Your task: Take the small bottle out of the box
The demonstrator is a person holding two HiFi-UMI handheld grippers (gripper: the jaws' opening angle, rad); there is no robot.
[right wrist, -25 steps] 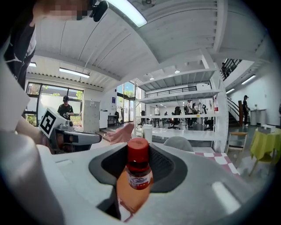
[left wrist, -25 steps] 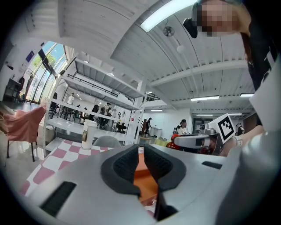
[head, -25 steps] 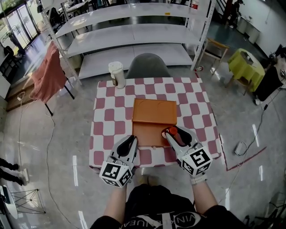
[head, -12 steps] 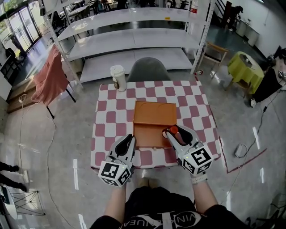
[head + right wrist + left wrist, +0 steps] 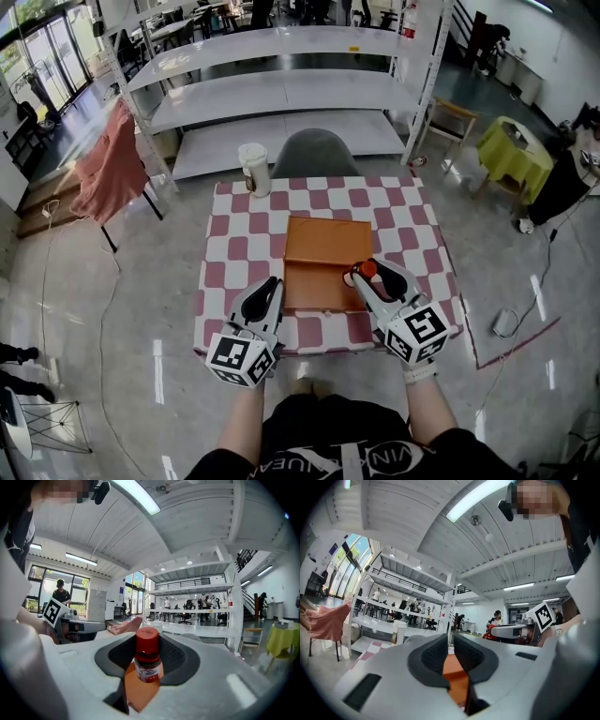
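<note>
**One bottle, one box, two grippers: count and condition**

Two hand-held grippers are over the near edge of a table with a red-and-white checked cloth (image 5: pixel 230 248).

Count on the table: one flat orange box (image 5: pixel 323 246), lying open at the centre; one white lidded cup (image 5: pixel 253 169) at the 11 o'clock corner; one small clear bottle with a red cap (image 5: pixel 367 270). One grey chair (image 5: pixel 314 150) stands at the table's 12 o'clock side, with one white shelving unit (image 5: pixel 281 89) behind it.

Right gripper (image 5: pixel 364 277): clenched on the small bottle. In the right gripper view (image 5: pixel 149 654) both dark ribbed pads (image 5: pixel 174 657) press the bottle's sides.

Bottle (image 5: pixel 148 660):
- upright, cap uppermost
- red cylindrical cap standing proud above the jaws
- red collar under the cap
- clear body with a white label carrying red and blue print, too small to read
- orange box surface showing directly below it

In the head view the bottle sits at roughly 4 o'clock of the box, at its right edge. Whether it is clear of the box wall cannot be told.

Left gripper (image 5: pixel 270 285): at 7 o'clock of the box, just beside its near-left corner. In the left gripper view (image 5: pixel 451 653) the jaws are drawn together to a thin slit with nothing between them.
</note>
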